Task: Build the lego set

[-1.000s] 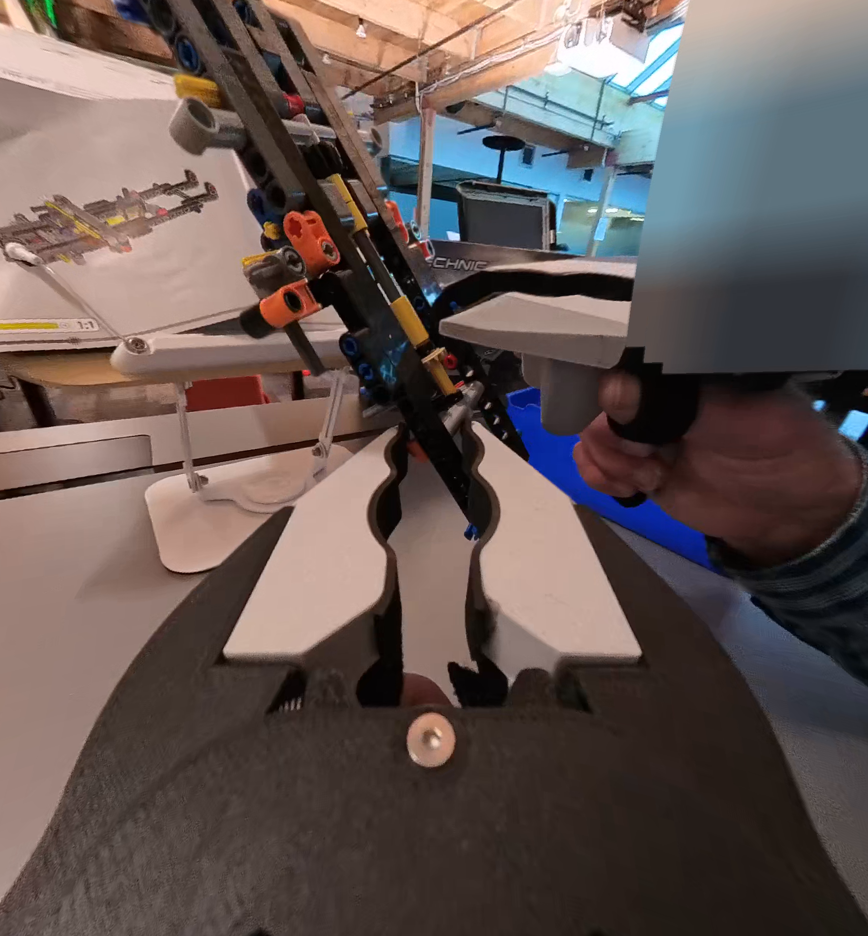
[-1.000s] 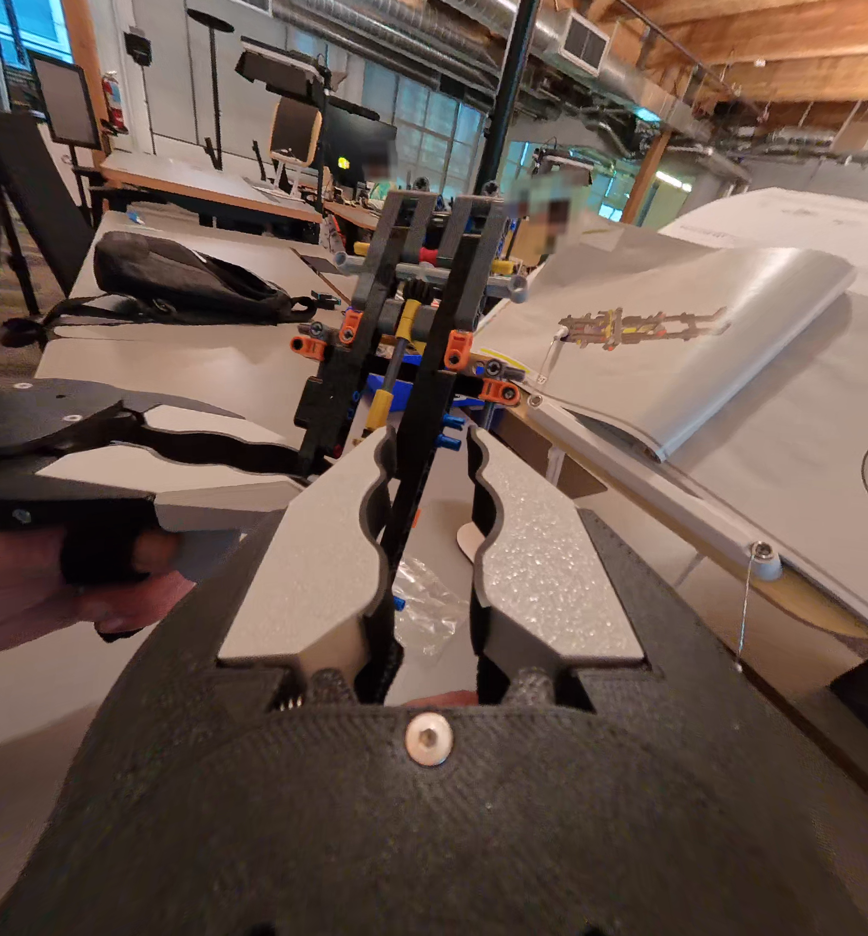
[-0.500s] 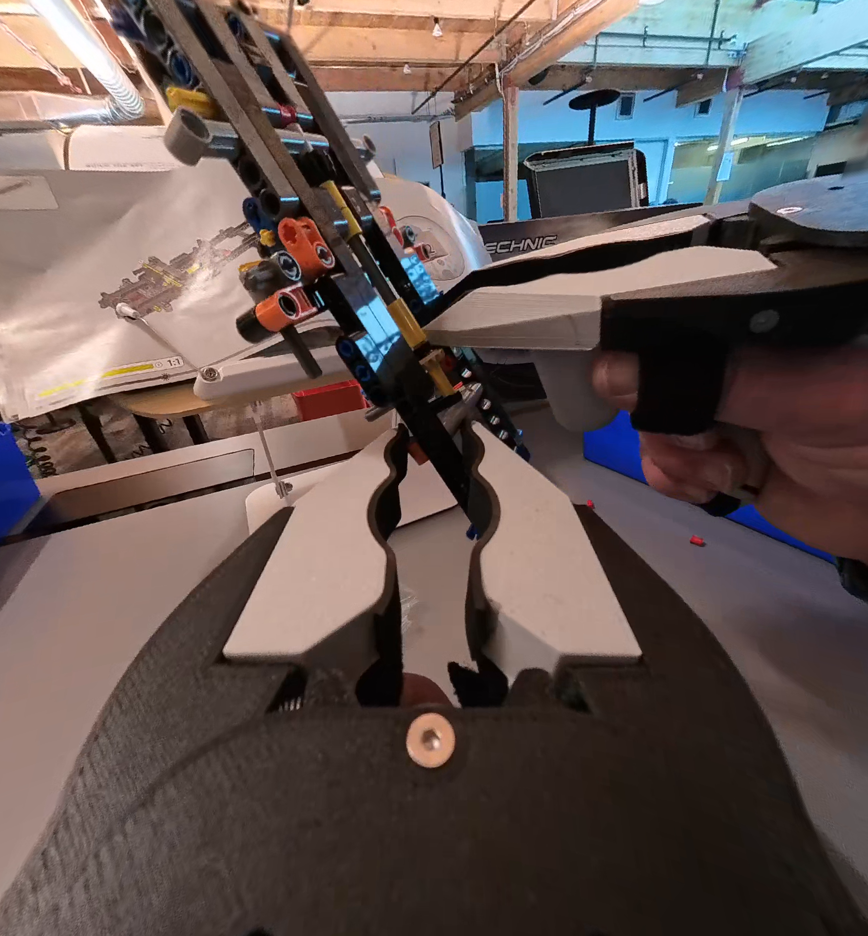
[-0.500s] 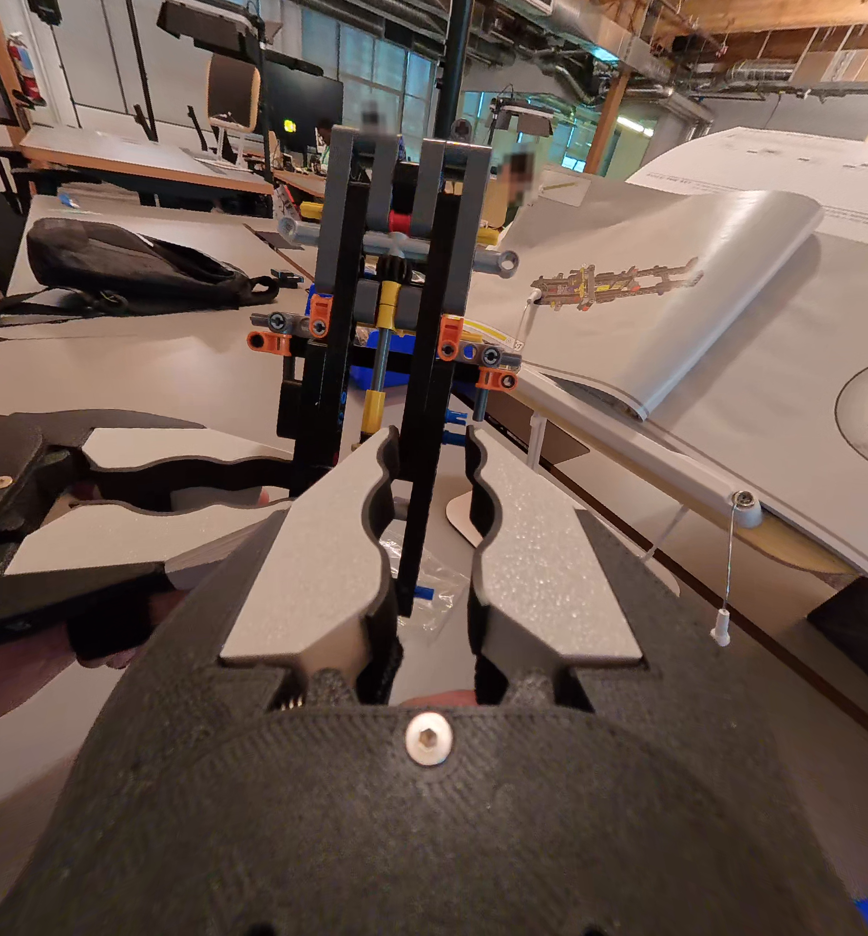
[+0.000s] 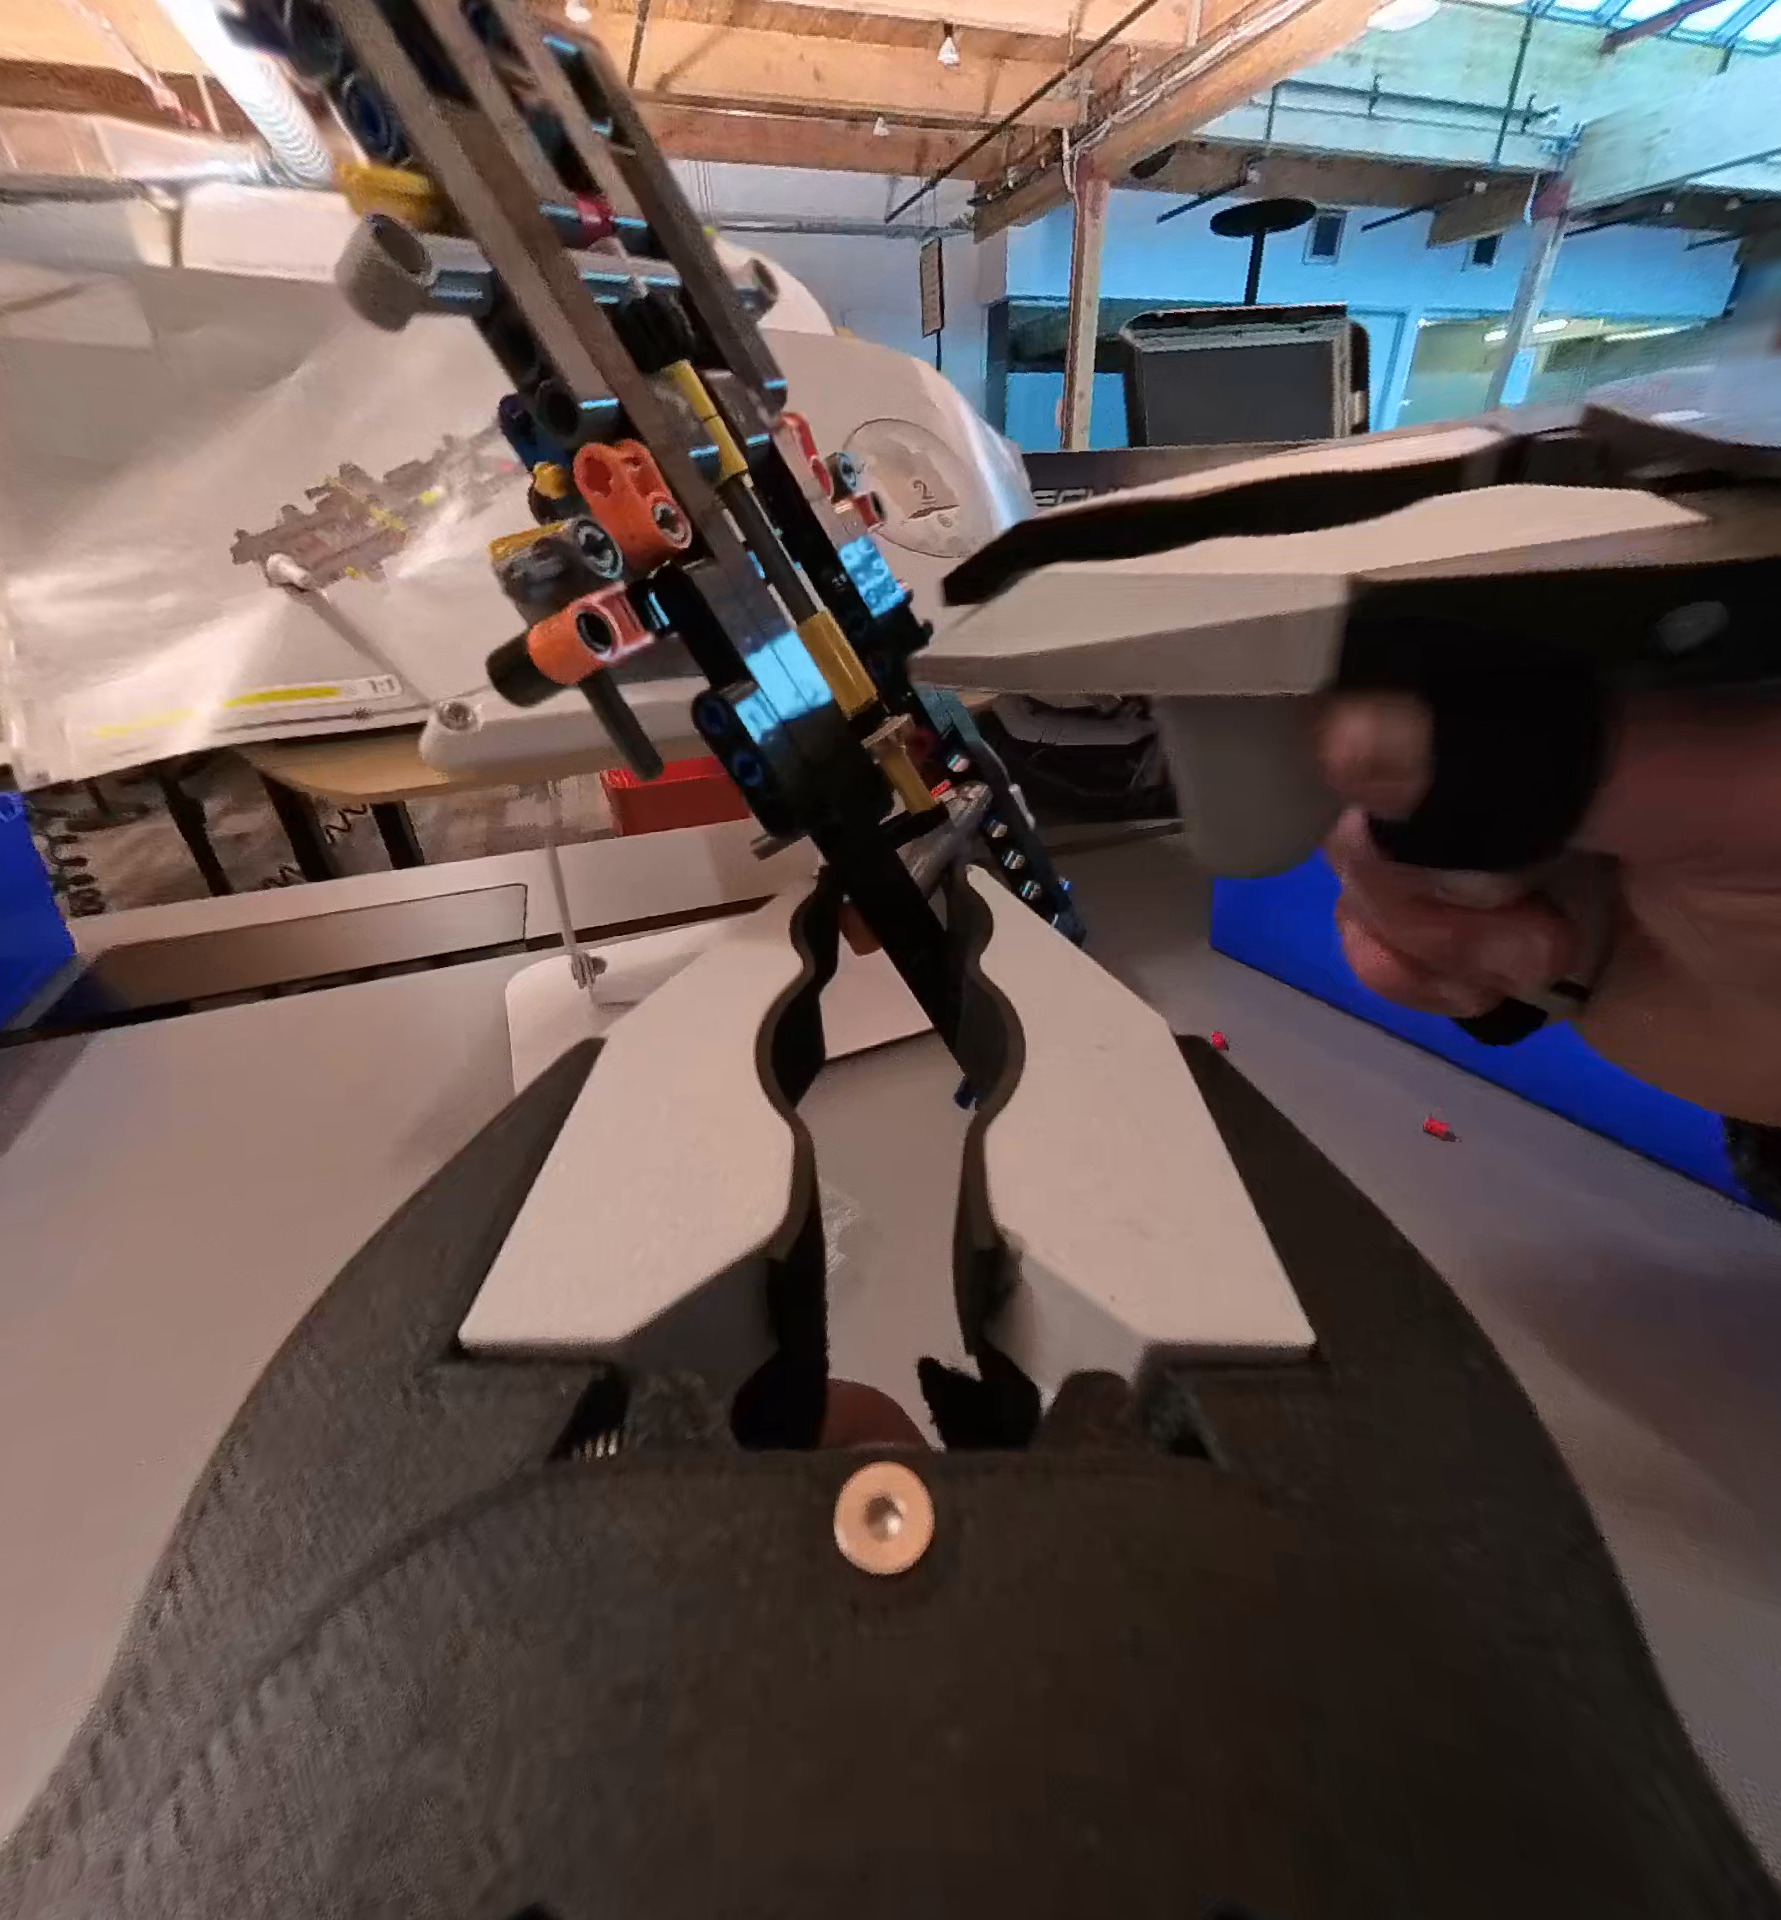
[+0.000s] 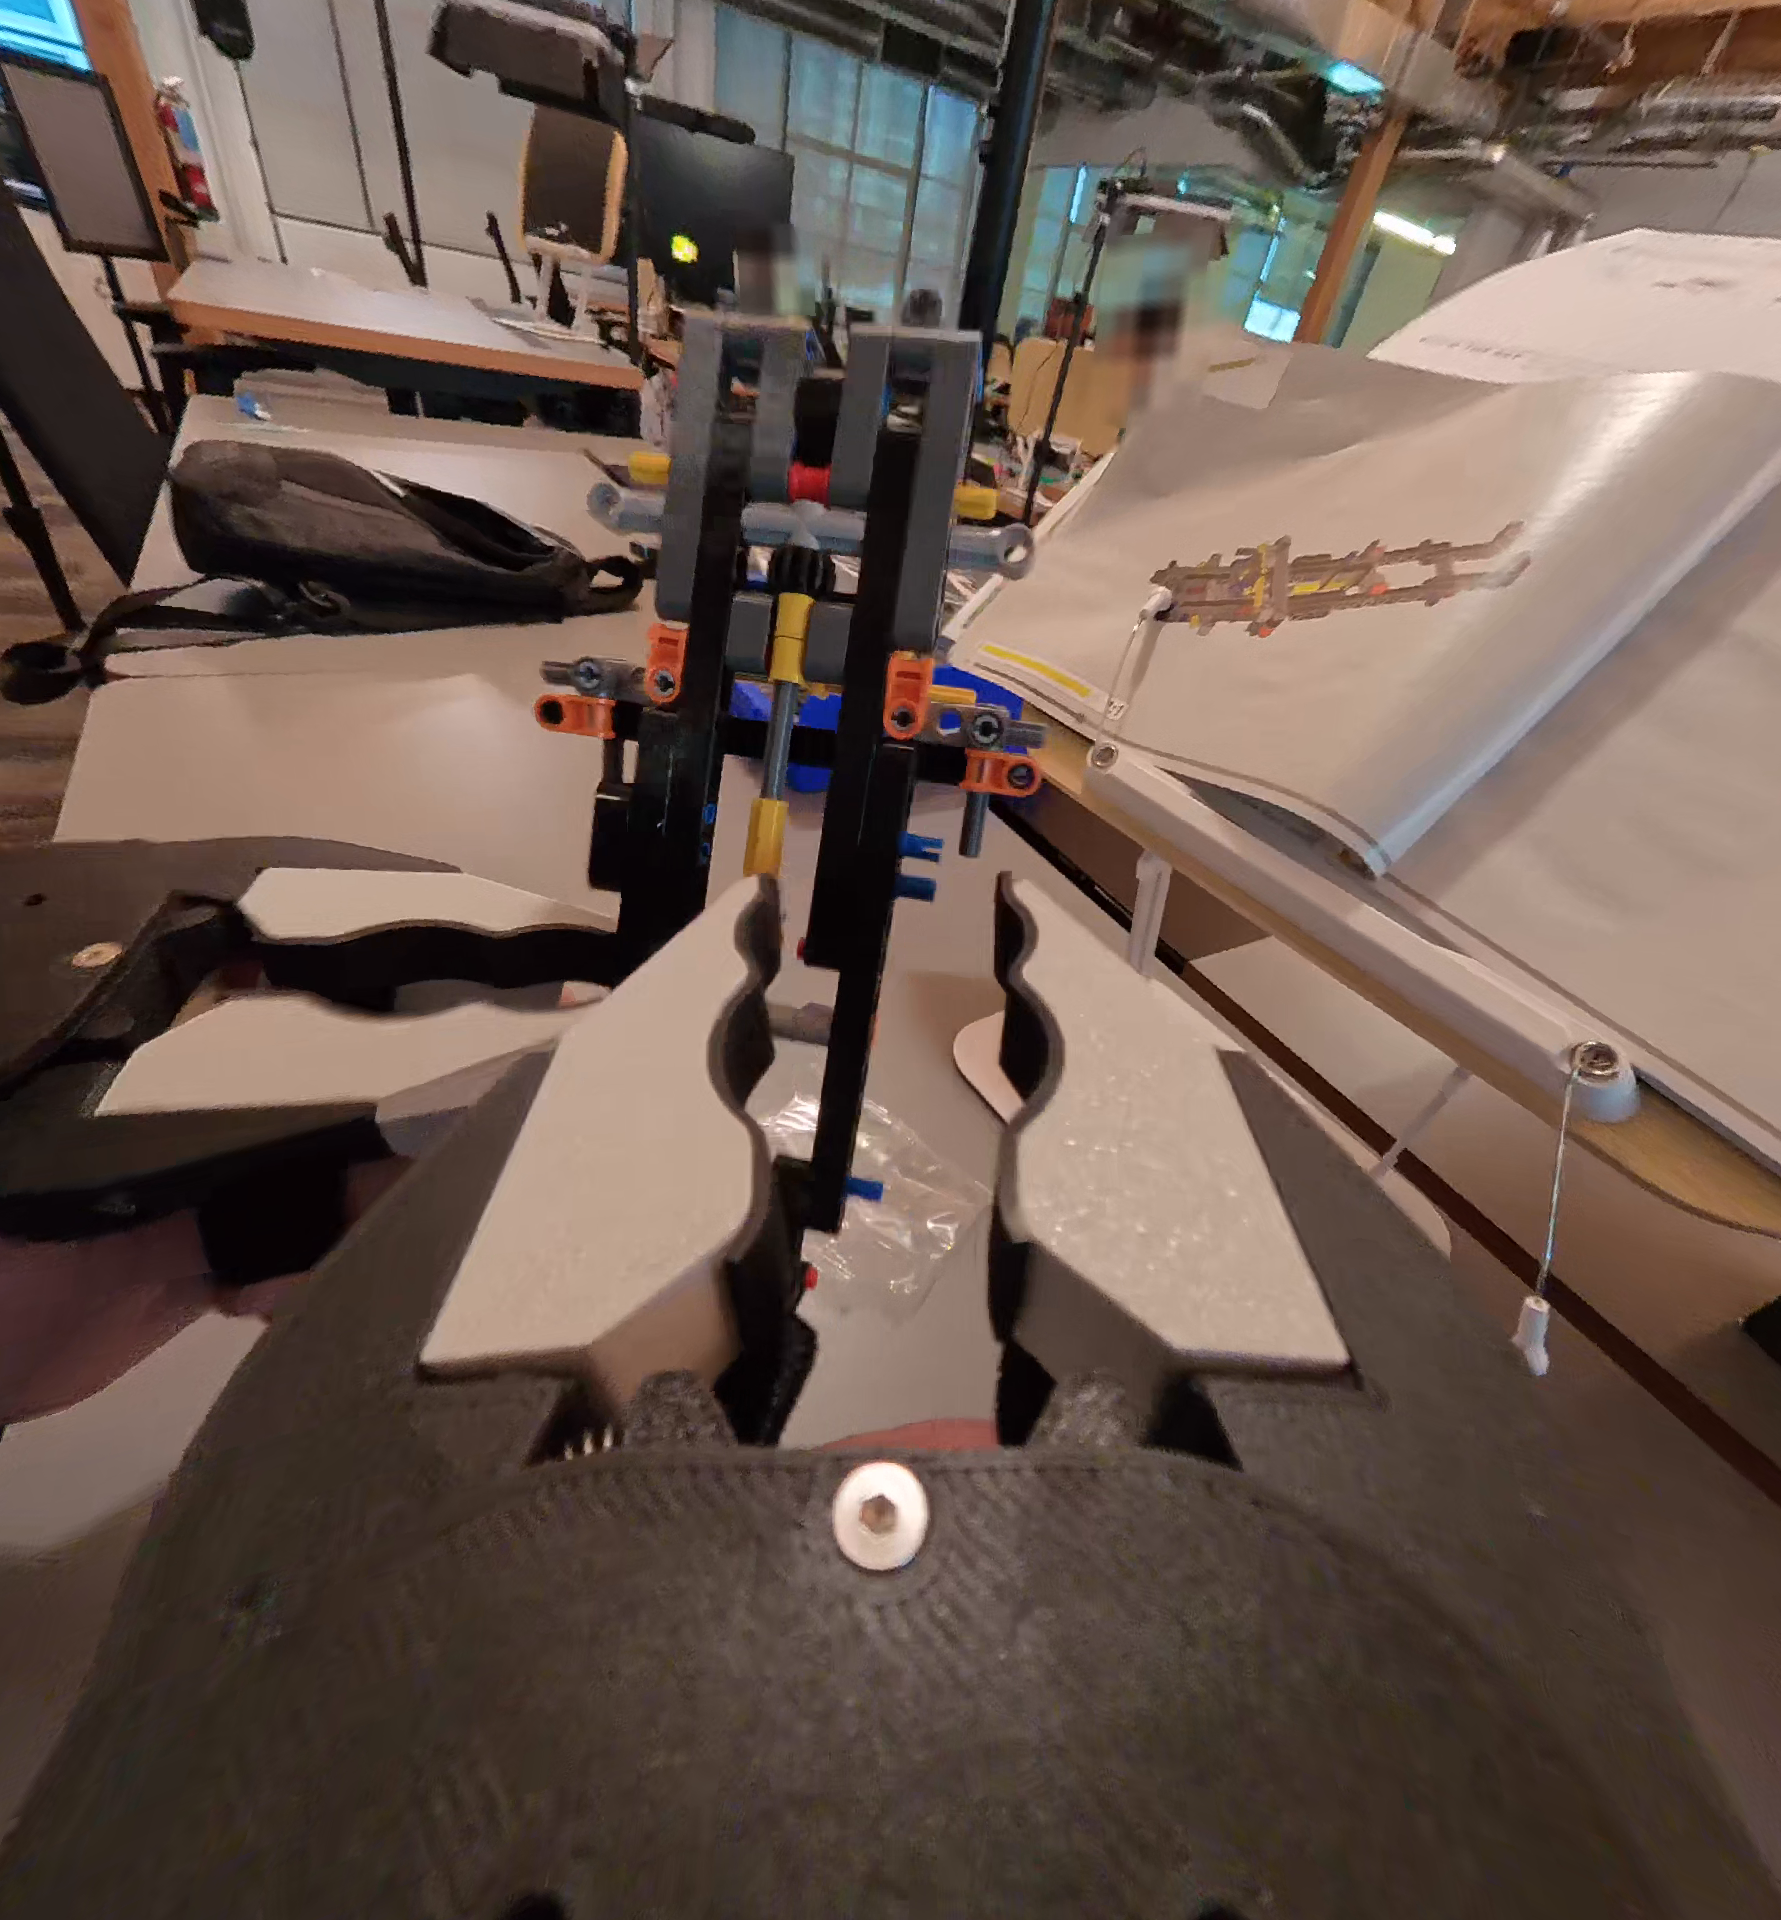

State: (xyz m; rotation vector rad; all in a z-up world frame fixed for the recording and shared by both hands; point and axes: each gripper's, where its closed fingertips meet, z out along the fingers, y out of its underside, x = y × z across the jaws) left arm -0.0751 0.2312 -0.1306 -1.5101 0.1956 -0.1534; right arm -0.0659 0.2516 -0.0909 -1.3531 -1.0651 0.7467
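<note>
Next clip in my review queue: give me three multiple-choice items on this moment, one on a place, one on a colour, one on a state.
1. Seen from the right wrist view, where is the open booklet?
A. Flat on the floor
B. Propped on a white stand, right of the lego frame
C. Inside a blue bin

2. What colour are the small connectors sticking out from both sides of the frame?
A. Green
B. Purple
C. Orange

3. How is the right gripper?
A. Open, with a black beam in the gap
B. Shut on a plastic bag
C. Open, with nothing between its fingers

Answers:
1 B: the booklet leans on the stand, right of the lego frame.
2 C: the connectors are orange.
3 A: the right gripper has its fingers spread apart, and the beam passes between them.
</note>
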